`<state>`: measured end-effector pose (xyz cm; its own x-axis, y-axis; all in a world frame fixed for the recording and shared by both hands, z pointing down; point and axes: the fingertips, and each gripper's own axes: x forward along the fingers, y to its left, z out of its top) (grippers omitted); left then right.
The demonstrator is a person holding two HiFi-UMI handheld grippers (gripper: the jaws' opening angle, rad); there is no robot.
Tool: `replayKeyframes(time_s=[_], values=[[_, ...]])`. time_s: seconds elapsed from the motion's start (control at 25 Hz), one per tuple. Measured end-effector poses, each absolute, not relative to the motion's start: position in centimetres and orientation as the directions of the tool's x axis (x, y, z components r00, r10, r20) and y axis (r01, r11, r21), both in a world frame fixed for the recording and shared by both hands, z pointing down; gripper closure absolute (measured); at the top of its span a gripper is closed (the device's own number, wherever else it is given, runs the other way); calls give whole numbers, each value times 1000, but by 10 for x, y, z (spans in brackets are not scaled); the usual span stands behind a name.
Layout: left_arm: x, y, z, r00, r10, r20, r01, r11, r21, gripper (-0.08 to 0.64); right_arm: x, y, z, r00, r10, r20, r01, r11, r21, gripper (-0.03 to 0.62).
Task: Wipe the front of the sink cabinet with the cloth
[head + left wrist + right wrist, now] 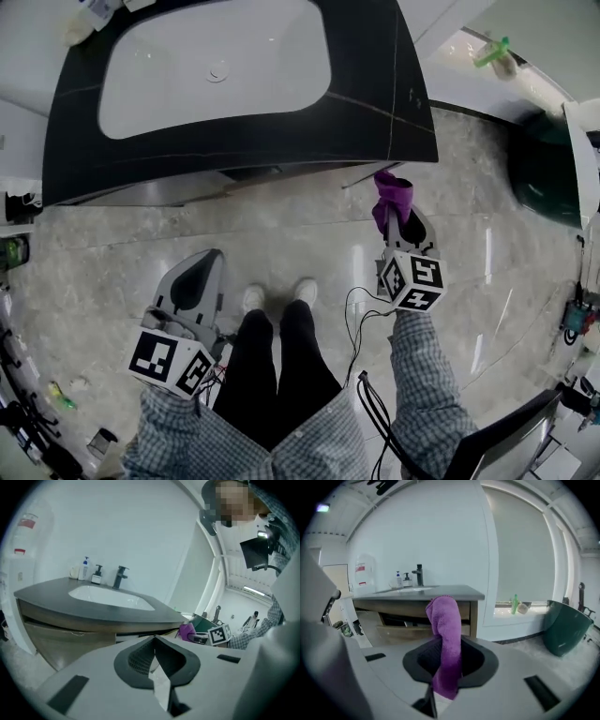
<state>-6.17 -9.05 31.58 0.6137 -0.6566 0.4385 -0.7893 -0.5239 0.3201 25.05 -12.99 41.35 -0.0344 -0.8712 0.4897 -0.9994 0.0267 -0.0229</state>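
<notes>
The sink cabinet has a dark countertop (375,103) with a white basin, and its wooden front (187,187) faces me. That front (403,616) shows drawers and an open shelf in the right gripper view. My right gripper (398,220) is shut on a purple cloth (392,195), which stands up out of the jaws close to the cabinet's right corner. The cloth (446,639) hangs folded over between the jaws. My left gripper (202,272) hovers low at the left above the floor, away from the cabinet, shut with nothing in it (154,656).
A dark green tub (544,169) stands on the floor at the right. A green bottle (494,52) lies on the window ledge. A faucet (121,577) and soap bottles (86,569) are on the counter. Cables trail by my feet (281,295).
</notes>
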Motion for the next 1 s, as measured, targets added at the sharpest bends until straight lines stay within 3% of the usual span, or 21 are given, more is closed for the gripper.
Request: replayKeyframes(time_s=[0.48,1.0], values=[[-97,-60,187,651,-693,309,-759,-590,276,549,202,-89,227,-53,-954,295,-997,35,-65,515],[-115,-12,138,720,-641,264,-693,-677,248,549,146,21,169,-36,-964,264,-994,8,-107,515]])
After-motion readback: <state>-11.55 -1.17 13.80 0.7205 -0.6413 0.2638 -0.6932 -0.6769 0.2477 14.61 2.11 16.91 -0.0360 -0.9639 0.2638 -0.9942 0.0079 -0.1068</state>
